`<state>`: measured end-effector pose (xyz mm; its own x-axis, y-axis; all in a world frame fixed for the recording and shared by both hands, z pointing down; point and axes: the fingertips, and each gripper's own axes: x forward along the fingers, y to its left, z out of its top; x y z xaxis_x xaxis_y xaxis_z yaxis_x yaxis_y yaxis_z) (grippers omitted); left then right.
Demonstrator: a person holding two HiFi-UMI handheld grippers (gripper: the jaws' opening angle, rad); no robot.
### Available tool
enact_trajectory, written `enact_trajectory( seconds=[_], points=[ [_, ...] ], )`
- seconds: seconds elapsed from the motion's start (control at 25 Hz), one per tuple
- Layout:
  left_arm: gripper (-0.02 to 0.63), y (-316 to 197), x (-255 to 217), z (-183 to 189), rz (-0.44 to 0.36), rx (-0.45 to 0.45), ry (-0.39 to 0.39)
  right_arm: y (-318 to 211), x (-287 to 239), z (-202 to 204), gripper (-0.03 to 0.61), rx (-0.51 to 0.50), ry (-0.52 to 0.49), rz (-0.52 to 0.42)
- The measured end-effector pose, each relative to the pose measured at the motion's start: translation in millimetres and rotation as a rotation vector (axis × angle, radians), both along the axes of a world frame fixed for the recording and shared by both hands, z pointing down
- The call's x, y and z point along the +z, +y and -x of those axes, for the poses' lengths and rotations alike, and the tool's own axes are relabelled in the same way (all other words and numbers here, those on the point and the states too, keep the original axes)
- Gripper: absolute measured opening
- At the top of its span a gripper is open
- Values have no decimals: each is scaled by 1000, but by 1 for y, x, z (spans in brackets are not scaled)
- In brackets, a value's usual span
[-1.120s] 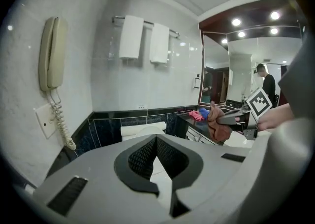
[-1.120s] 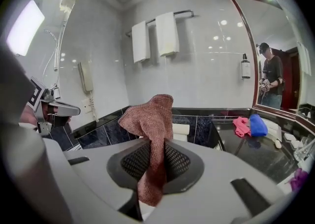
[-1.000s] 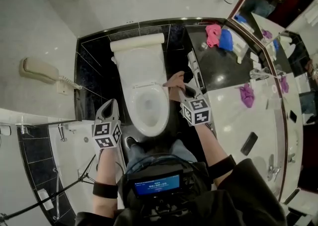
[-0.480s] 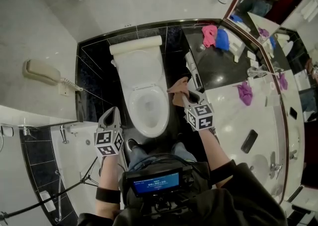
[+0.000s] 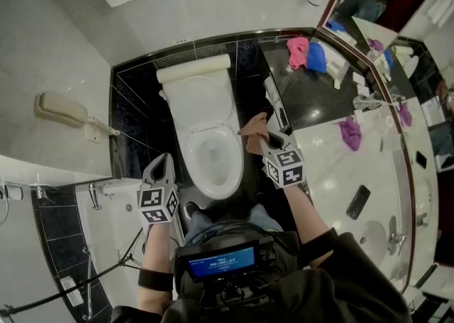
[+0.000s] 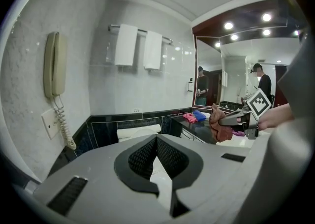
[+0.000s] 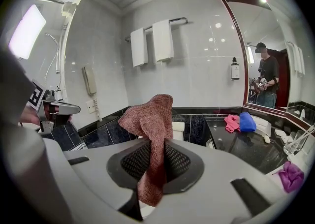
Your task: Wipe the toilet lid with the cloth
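Observation:
The white toilet [image 5: 211,155] stands open, its lid [image 5: 198,100] raised towards the tank. To the right of the bowl my right gripper [image 5: 261,137] is shut on a reddish-brown cloth [image 5: 253,132] that hangs beside the rim, apart from it. In the right gripper view the cloth [image 7: 150,119] bunches up above the jaws and droops below my right gripper [image 7: 155,155]. My left gripper [image 5: 162,162] is shut and empty, low at the bowl's left. The left gripper view has my left gripper [image 6: 156,143] pointing at the toilet [image 6: 140,132], with the cloth [image 6: 217,127] off to the right.
A dark counter [image 5: 312,105] on the right carries pink [image 5: 298,50] and blue [image 5: 316,57] cloths, a purple cloth [image 5: 350,132] and a black phone [image 5: 356,203]. A wall telephone [image 5: 58,108] hangs at left. Towels [image 7: 152,43] hang above the tank. A tripod leg [image 5: 85,282] crosses at lower left.
My right gripper has drawn the cloth back from the bowl's right rim towards the counter side. The left gripper has shifted slightly beside the bowl, still shut.

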<state>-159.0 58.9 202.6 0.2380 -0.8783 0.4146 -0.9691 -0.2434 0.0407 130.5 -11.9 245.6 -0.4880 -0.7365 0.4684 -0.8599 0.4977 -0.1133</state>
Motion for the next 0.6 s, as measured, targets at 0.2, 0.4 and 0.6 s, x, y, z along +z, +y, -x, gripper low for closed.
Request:
enact_trajectory(
  seconds=[0.2, 0.4, 0.6],
  points=[
    [13, -19, 7, -7, 11, 35, -48, -8, 3, 1, 75, -3, 5, 3],
    [64, -52, 22, -15, 32, 71, -88, -26, 13, 10, 75, -24, 32, 25],
    [121, -97, 49, -23, 67, 129, -150, -55, 42, 26, 75, -52, 65, 60]
  ],
)
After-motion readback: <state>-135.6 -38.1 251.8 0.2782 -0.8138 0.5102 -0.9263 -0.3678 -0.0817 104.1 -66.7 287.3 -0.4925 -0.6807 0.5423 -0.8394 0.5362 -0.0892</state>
